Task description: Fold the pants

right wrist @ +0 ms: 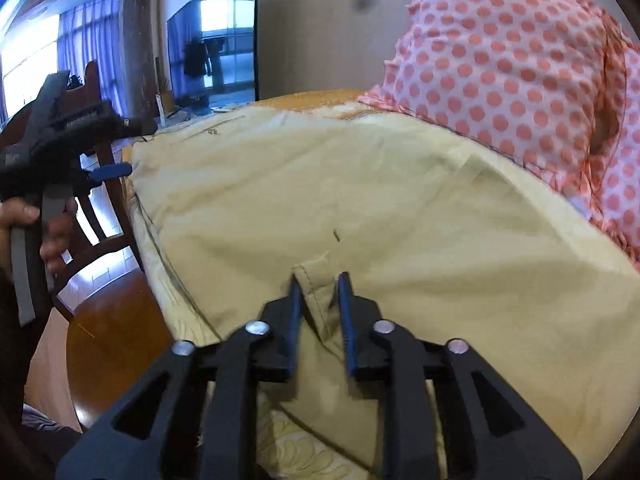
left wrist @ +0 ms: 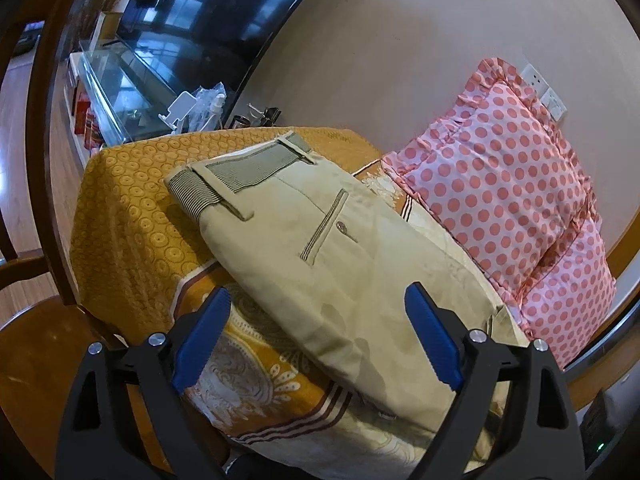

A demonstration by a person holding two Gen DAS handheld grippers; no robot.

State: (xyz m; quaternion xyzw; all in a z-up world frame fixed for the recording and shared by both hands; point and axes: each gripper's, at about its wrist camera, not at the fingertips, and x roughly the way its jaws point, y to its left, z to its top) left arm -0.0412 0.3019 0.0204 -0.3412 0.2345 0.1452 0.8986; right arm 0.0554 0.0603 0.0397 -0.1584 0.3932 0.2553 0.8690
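Note:
Beige pants point(left wrist: 320, 248) lie on a bed with a yellow patterned sheet point(left wrist: 132, 208), grey waistband at the far end. My left gripper point(left wrist: 316, 312) is open and empty, its blue fingers point(left wrist: 204, 332) hovering on either side of the near part of the pants. In the right wrist view the pants point(right wrist: 360, 200) fill the middle. My right gripper point(right wrist: 320, 280) is nearly closed, pinching a raised fold of the pants' fabric between its jaws. The left gripper point(right wrist: 112, 170) shows at the left edge, held in a hand.
A pink polka-dot pillow point(left wrist: 516, 184) lies at the right, touching the pants; it also shows in the right wrist view point(right wrist: 520, 60). A wooden chair point(right wrist: 100, 240) stands by the bed's left side. A TV point(left wrist: 216, 4) and cluttered glass stand point(left wrist: 120, 92) are beyond the bed.

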